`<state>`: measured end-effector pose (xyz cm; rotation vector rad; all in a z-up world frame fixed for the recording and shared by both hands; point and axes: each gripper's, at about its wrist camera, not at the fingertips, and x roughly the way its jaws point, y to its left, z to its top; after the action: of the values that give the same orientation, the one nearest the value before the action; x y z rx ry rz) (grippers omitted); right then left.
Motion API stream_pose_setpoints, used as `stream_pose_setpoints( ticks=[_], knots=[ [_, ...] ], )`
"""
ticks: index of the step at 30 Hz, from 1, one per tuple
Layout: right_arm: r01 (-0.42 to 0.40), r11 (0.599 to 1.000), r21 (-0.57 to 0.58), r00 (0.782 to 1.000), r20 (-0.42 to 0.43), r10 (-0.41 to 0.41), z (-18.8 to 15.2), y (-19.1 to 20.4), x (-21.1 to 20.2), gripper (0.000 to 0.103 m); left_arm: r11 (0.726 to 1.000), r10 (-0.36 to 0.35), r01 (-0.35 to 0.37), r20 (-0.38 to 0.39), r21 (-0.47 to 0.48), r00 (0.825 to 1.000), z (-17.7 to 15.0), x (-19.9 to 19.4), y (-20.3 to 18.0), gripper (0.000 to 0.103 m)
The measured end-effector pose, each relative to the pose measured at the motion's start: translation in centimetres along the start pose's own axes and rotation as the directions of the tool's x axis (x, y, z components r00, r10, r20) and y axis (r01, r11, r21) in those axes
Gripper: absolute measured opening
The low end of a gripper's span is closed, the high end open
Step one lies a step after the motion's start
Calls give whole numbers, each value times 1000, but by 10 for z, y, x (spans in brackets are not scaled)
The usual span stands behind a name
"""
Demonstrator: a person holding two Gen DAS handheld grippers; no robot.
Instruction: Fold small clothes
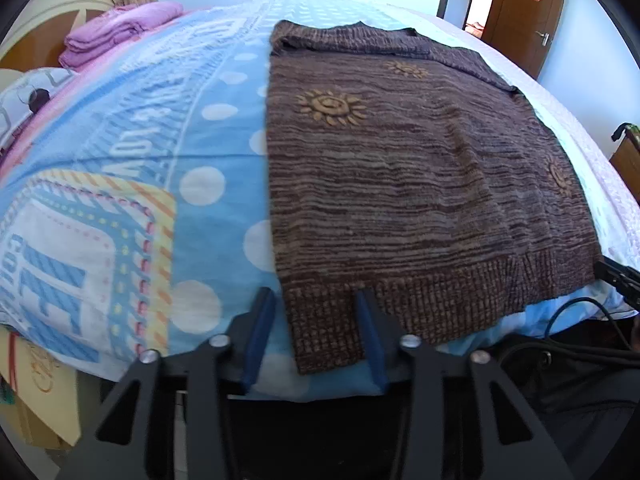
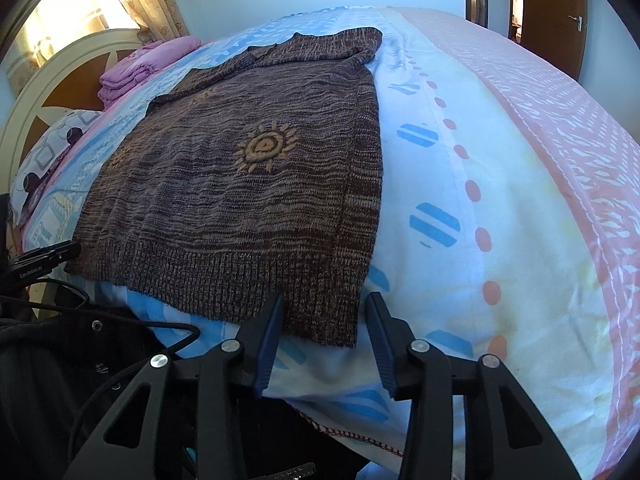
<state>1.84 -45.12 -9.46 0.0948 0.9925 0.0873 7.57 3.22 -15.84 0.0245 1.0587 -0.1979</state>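
Observation:
A brown knit sweater (image 1: 400,184) with orange sun motifs lies flat on the bed, its sleeves folded in, its ribbed hem at the near edge. My left gripper (image 1: 316,300) is open, its blue fingers astride the hem's left corner. In the right wrist view the same sweater (image 2: 240,184) fills the left half. My right gripper (image 2: 324,304) is open, its fingers astride the hem's right corner. Neither gripper holds the cloth. The other gripper's tip shows at the right edge of the left view (image 1: 616,276) and at the left edge of the right view (image 2: 44,260).
The bed carries a blue, white and pink patterned quilt (image 2: 500,184). Folded pink cloths (image 1: 120,32) and a pillow (image 2: 52,152) lie by the headboard (image 2: 60,72). Black cables (image 2: 80,328) hang below the near bed edge. A brown door (image 1: 528,12) stands beyond.

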Motion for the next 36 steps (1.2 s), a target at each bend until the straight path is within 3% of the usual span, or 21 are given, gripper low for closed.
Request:
stream_pose_setpoints(
  ticks=[2,3,4,5,9,17,22,26,29,32,36],
  knots=[
    [-3,1000,-4,1000,5,3,-1,0,-1,27,1000,-15,15,1,-7,1000,0,1,2,45],
    [-29,1000,-5,1000,9,29,0,2,-3,18,1000,-29,29,6,-10,1000,1,0,2,24],
    [-56,998,-2,998,18,56,1,3,-6,7,998,-61,61,7,-11,998,2,-2,3,9],
    [-63,998,-8,997,43,63,3,4,-12,7,996,-91,91,12,-16,996,3,-6,5,8],
    [-107,994,11,984,147,104,8,-3,-35,7,995,-98,99,75,-20,992,6,-24,10,8],
    [-191,978,89,967,189,171,11,-18,-46,6,989,-130,136,115,-50,985,12,-42,23,8],
    [-267,961,77,932,272,237,11,-20,-69,6,987,-158,162,150,-15,976,17,-53,14,8],
    [-342,932,117,903,317,292,14,-31,-79,6,979,-186,198,189,-43,964,27,-64,25,8],
    [-331,929,163,914,302,272,15,-40,-71,6,981,-175,187,201,-42,964,32,-60,31,8],
    [-356,907,225,917,271,293,13,-48,-58,6,969,-210,226,159,-95,965,35,-46,41,8],
    [-339,926,167,915,288,283,23,-37,-68,6,967,-223,240,177,-83,959,45,-49,40,8]
  ],
)
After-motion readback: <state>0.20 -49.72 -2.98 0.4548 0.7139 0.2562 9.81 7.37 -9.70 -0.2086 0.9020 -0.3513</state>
